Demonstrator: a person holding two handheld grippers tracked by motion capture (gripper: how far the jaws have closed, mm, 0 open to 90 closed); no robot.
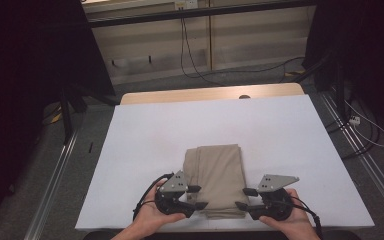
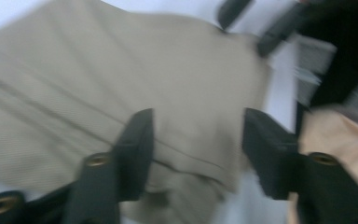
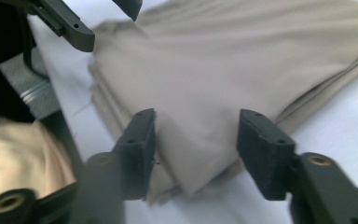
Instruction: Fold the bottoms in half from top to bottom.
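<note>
One folded beige cloth (image 1: 216, 176), long axis running away from person, near end between both grippers

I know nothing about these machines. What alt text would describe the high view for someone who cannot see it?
A folded beige cloth lies on a white table, with a person's left gripper and right gripper at its near corners, jaws open.
</note>
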